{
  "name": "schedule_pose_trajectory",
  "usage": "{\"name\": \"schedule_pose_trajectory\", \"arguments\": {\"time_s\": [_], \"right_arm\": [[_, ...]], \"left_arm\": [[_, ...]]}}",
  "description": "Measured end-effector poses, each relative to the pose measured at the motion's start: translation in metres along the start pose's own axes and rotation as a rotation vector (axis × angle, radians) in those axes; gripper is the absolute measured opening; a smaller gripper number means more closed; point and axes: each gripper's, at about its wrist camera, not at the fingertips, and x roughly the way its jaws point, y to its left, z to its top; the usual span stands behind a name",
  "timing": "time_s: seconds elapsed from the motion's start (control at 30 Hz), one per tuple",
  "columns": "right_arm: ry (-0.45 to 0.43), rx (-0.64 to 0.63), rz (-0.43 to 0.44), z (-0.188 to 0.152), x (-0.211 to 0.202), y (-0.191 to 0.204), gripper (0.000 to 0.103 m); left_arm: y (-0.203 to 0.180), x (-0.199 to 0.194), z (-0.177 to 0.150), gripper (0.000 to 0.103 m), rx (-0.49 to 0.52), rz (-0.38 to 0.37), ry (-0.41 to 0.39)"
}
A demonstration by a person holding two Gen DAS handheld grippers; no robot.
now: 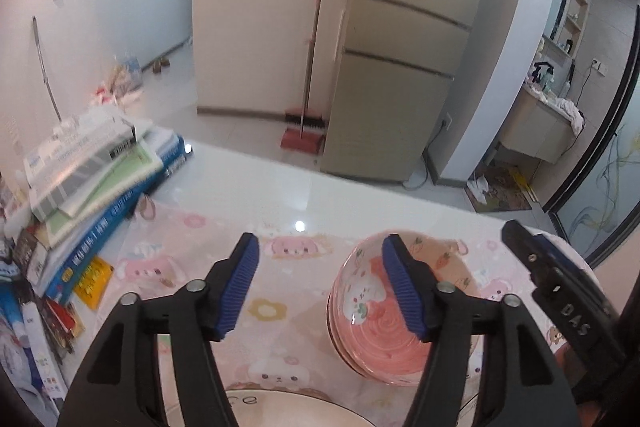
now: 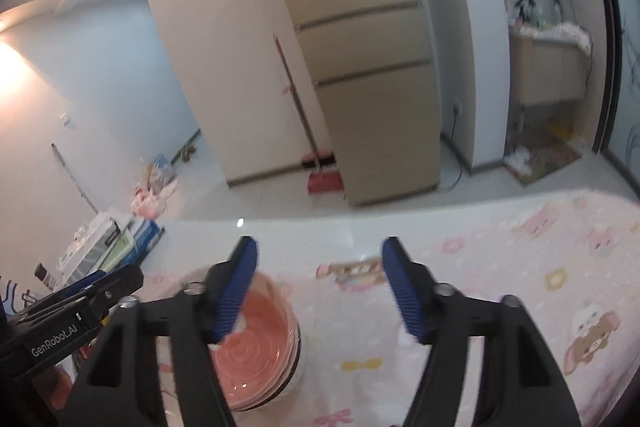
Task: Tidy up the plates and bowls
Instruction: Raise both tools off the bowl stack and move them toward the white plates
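A stack of pink bowls [image 1: 376, 323] with a bunny print sits on the pink cartoon tablecloth [image 1: 280, 311], below and behind my left gripper's right finger. My left gripper [image 1: 320, 287] is open and empty above the cloth. A white plate [image 1: 276, 409] with a dark rim lies at the bottom edge beneath it. In the right wrist view the same pink bowls [image 2: 256, 343] sit under the left finger of my right gripper [image 2: 318, 287], which is open and empty. The other gripper shows at the edge of each view, the right one [image 1: 560, 291] and the left one [image 2: 68, 315].
A pile of books and boxes [image 1: 88, 179] stands at the table's left end. The white tabletop [image 1: 320, 187] runs beyond the cloth to the far edge. A fridge [image 1: 396, 67], a broom with a red dustpan [image 1: 304, 131] and a sink counter [image 1: 536, 123] stand beyond.
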Motion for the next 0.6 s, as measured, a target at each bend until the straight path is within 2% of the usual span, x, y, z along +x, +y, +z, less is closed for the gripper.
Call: {"name": "schedule_pose_trajectory", "arguments": {"time_s": [0.1, 0.13, 0.17, 0.2, 0.33, 0.4, 0.43, 0.6], "right_arm": [[-0.079, -0.087, -0.072, 0.012, -0.026, 0.004, 0.072], [-0.103, -0.108, -0.088, 0.015, -0.034, 0.006, 0.078], [-0.136, -0.131, -0.109, 0.018, -0.043, 0.007, 0.084], [-0.161, -0.143, -0.120, 0.020, -0.050, 0.008, 0.086], [-0.274, -0.187, -0.137, 0.028, -0.087, 0.008, 0.090], [-0.312, -0.201, -0.141, 0.030, -0.102, 0.009, 0.096], [-0.333, -0.210, -0.146, 0.032, -0.110, 0.010, 0.103], [-0.431, -0.235, -0.174, 0.039, -0.151, 0.013, 0.103]], "left_arm": [[-0.004, -0.022, 0.004, 0.085, 0.017, -0.002, -0.111], [-0.006, -0.029, 0.005, 0.088, 0.021, 0.002, -0.147], [-0.007, -0.036, 0.006, 0.096, 0.026, 0.009, -0.182], [-0.009, -0.043, 0.007, 0.101, 0.033, 0.013, -0.219], [-0.016, -0.069, 0.008, 0.102, 0.082, 0.001, -0.357], [-0.022, -0.082, 0.008, 0.102, 0.107, -0.002, -0.420], [-0.023, -0.089, 0.007, 0.102, 0.118, -0.007, -0.450], [-0.034, -0.127, 0.007, 0.102, 0.182, -0.067, -0.555]]}}
